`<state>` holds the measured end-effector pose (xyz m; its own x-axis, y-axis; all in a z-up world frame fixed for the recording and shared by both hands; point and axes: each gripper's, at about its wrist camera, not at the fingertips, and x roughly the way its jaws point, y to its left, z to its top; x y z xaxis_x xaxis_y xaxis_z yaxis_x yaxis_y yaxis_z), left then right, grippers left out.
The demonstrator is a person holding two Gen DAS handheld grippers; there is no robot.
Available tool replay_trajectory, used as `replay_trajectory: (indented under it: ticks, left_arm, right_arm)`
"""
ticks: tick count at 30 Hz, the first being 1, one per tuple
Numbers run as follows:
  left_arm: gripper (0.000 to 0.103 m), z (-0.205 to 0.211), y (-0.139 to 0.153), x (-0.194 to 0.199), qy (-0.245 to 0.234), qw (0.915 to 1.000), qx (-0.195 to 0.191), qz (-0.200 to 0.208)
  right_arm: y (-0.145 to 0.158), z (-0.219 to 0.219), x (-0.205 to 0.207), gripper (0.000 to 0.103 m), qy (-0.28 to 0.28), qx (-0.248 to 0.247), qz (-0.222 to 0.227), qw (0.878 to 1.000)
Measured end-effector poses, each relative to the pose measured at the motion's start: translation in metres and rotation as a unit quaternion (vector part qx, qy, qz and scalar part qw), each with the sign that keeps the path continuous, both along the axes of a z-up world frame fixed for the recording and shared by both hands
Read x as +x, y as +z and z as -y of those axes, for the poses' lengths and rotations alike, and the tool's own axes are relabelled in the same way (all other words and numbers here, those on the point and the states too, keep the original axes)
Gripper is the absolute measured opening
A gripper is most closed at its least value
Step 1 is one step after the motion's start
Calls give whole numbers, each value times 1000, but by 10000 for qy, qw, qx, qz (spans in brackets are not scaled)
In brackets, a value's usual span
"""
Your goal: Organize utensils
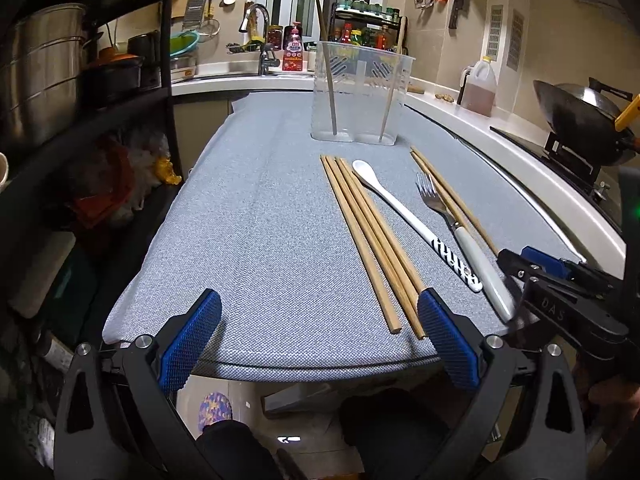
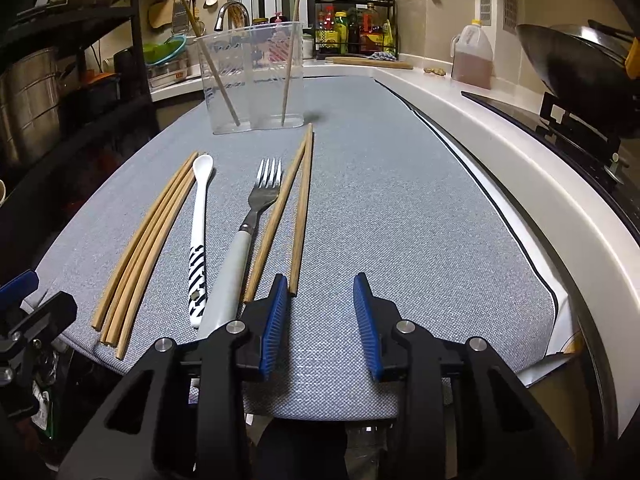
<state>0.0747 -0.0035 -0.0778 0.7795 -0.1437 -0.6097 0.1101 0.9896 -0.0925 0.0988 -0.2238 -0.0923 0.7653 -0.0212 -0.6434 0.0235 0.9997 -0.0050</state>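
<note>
On the grey mat point(image 1: 260, 220) lie a bundle of several wooden chopsticks point(image 1: 368, 240), a white spoon with a striped handle point(image 1: 404, 216), a white-handled fork point(image 1: 444, 208) and a pair of chopsticks point(image 1: 448, 196). A clear plastic holder point(image 1: 360, 92) stands at the far end with one chopstick leaning in each compartment. My left gripper point(image 1: 320, 296) hangs wide open at the mat's near edge, the bundle's near ends just inside its right finger. My right gripper point(image 2: 320, 280) is open over bare mat, nothing between its pads; the chopstick pair point(image 2: 298, 208) ends at its left fingertip.
A white counter point(image 2: 500, 128) runs along the right with a wok point(image 2: 580, 68) on the stove and an oil jug point(image 2: 472, 56). A sink point(image 1: 256, 68) and spice rack point(image 1: 368, 28) sit behind the holder. Black shelving with pots point(image 1: 44, 80) stands left.
</note>
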Motion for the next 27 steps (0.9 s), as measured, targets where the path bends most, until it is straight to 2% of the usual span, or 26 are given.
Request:
replay_trajectory:
  ticks: [3, 7, 10, 12, 15, 21, 23, 24, 25, 27]
  left_arm:
    - [94, 4, -6, 5, 11, 9999, 97, -91]
    - [82, 7, -9, 9, 28, 9997, 251, -74]
    - [70, 8, -10, 10, -15, 9997, 253, -17]
    - [67, 11, -10, 11, -41, 9993, 375, 56]
    - [67, 13, -12, 11, 2, 9992, 364, 175]
    - [67, 20, -13, 16, -74, 9990, 337, 275]
    - [67, 22, -13, 19, -72, 9989, 332, 313]
    - [67, 22, -14, 21, -68, 9988, 330, 343]
    - [67, 22, -15, 21, -77, 9987, 326, 371]
    - [66, 23, -15, 22, -123, 9986, 314, 401]
  right_arm:
    - [-1, 1, 0, 31, -13, -79, 59, 10000]
    - [-2, 1, 1, 22, -9, -173, 159, 9997]
    - [-2, 0, 3, 22, -17, -240, 219, 9995]
    - [-2, 1, 5, 27, -22, -163, 232, 9996]
    - [-3, 6, 10, 41, -105, -41, 267, 9996]
    - [-8, 12, 16, 43, -85, 131, 493, 9987]
    - [-9, 11, 20, 40, -62, 110, 567, 9983]
    - [-10, 11, 21, 21, -41, 115, 615, 9980]
    - [-10, 11, 22, 10, -6, 163, 639, 9978]
    - [-9, 15, 24, 6, 41, 415, 604, 9973]
